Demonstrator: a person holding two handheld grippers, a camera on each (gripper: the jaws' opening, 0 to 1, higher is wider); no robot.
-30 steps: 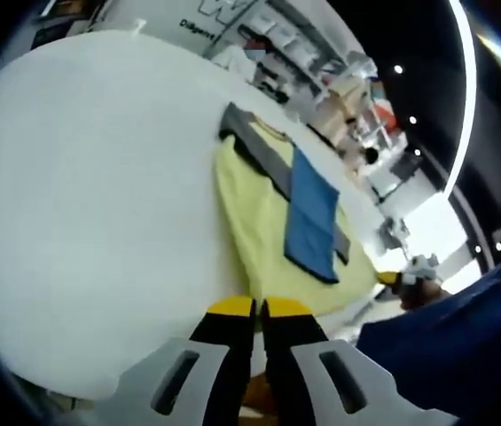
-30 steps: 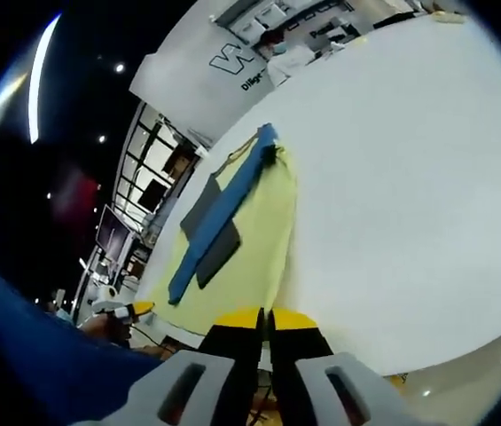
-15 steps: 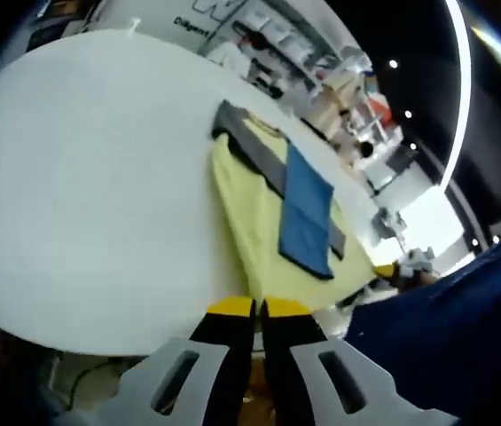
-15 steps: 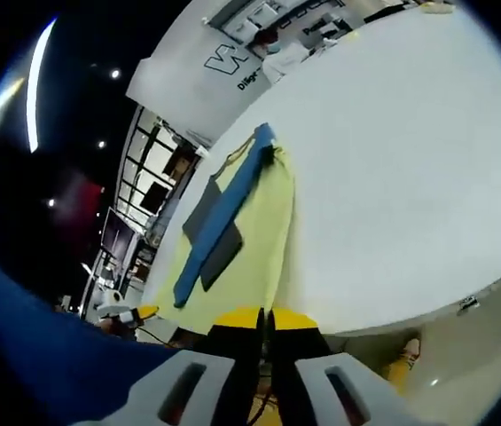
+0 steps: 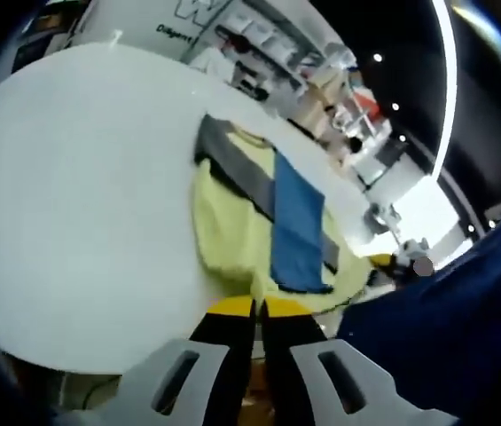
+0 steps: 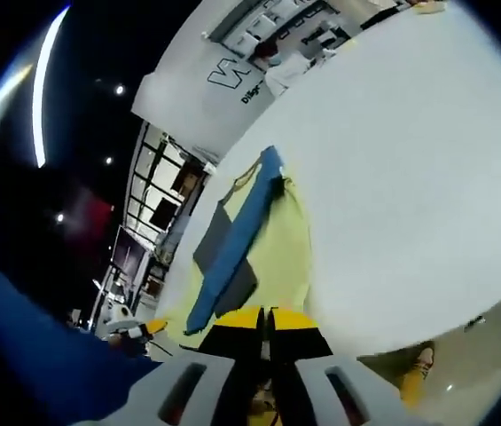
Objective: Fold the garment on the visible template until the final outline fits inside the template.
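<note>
My yellow garment (image 5: 232,235) lies on the white table (image 5: 82,177), close to the near edge, with a blue panel (image 5: 296,222) and a dark grey panel (image 5: 241,164) across it; I think these are parts of the garment or of the template, but I cannot tell which. The cloth looks only partly folded: its near hem is lifted and bunched a little at my jaws, and I judge that most of the folding is not yet done, because the outline is wide and loose. My left gripper (image 5: 257,308) has its jaws closed together at the near hem, and it seems to pinch the cloth there. My right gripper (image 6: 266,314) is also closed, at the other near corner of the garment (image 6: 272,244), by the table (image 6: 410,160) edge; whether it really holds cloth I cannot tell surely. Both my hands are low at the near edge, pointing across the table, with my blue sleeve (image 5: 445,328) between them.
</note>
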